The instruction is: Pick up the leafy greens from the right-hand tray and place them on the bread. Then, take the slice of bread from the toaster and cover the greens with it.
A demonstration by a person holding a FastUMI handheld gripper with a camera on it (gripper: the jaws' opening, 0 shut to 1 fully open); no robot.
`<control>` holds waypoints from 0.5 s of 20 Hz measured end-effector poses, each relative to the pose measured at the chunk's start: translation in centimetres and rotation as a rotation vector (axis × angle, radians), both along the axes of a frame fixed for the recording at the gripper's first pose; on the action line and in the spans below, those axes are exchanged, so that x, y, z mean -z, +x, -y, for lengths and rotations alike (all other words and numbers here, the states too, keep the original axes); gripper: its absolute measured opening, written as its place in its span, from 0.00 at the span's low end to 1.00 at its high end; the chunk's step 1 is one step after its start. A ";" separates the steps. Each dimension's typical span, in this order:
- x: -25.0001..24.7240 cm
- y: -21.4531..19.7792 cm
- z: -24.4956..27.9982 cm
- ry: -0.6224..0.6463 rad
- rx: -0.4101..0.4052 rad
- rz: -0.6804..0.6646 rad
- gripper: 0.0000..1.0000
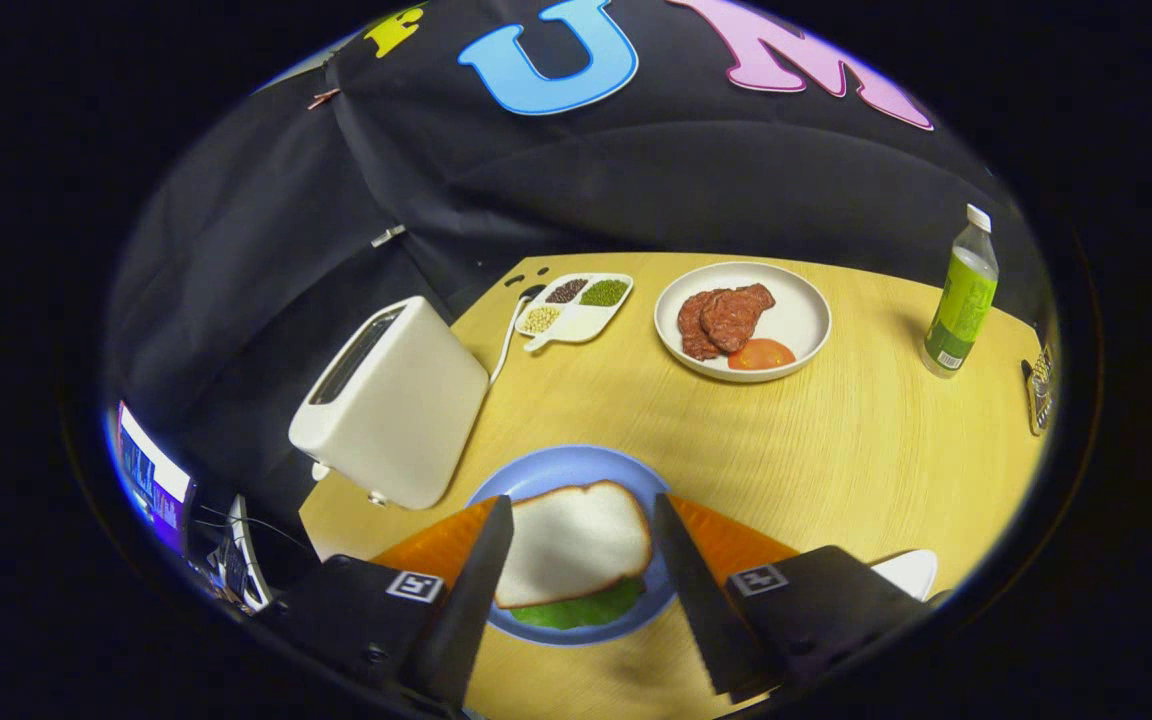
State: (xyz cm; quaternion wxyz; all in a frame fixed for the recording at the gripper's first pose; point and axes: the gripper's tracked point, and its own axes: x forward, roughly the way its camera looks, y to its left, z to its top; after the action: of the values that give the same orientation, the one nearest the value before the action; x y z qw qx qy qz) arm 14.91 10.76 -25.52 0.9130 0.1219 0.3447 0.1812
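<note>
Gripper (581, 540): two long tapered fingers, lower centre of frame, spread apart. Each mounts on a black block with a square fiducial tag; orange panels behind.

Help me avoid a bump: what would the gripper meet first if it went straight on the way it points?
Probably the bread slice on the blue plate, lying over the greens between the open gripper's fingers. Its height above them is hard to judge.

The gripper (581, 525) hangs with fingers spread wide, gripping nothing. Between them a bread slice (572, 540) covers leafy greens (576, 611) on a blue plate (556, 470). The toaster (391, 400) stands nearby.
</note>
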 end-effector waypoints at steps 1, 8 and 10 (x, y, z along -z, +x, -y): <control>-0.6 0.1 0.8 -0.019 0.003 0.031 0.98; -14.7 -2.6 7.8 -0.120 0.105 0.442 0.99; -19.0 -4.3 9.2 -0.155 0.133 0.540 0.99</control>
State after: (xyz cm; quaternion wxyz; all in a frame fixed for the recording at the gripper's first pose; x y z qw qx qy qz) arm 10.61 1.55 -6.48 0.9881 0.0213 0.0934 0.1200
